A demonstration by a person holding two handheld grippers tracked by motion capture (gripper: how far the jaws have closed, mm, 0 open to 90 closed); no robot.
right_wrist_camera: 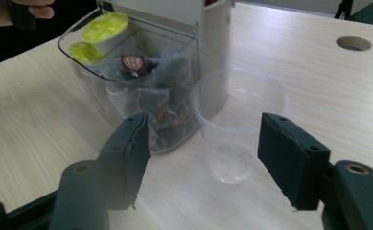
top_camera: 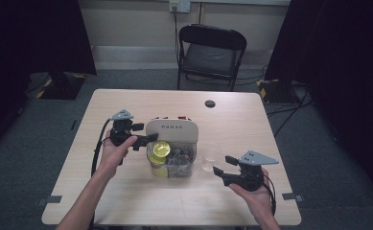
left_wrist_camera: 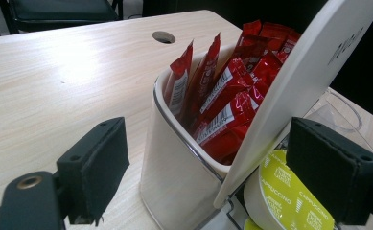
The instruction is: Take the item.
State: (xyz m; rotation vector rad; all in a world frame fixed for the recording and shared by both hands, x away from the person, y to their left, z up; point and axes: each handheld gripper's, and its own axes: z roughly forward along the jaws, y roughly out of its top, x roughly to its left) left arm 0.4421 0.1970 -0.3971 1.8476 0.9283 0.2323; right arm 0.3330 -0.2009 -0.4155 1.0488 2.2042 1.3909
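Observation:
A white organiser stands mid-table. Its rear bin holds red sachets, and a clear front bin holds several coffee capsules. A yellow-green capsule lies tilted on top of the pile, beside the right jaw of my left gripper. That gripper is open at the organiser's left side, its jaws spanning the white bin's corner. An empty clear plastic cup stands just right of the organiser. My right gripper is open and short of the cup, in front of it.
A round cable hole sits in the table's far side. Behind the table stands a black folding chair. Bare wood stretches between the organiser and the near edge. Dark curtains flank the room.

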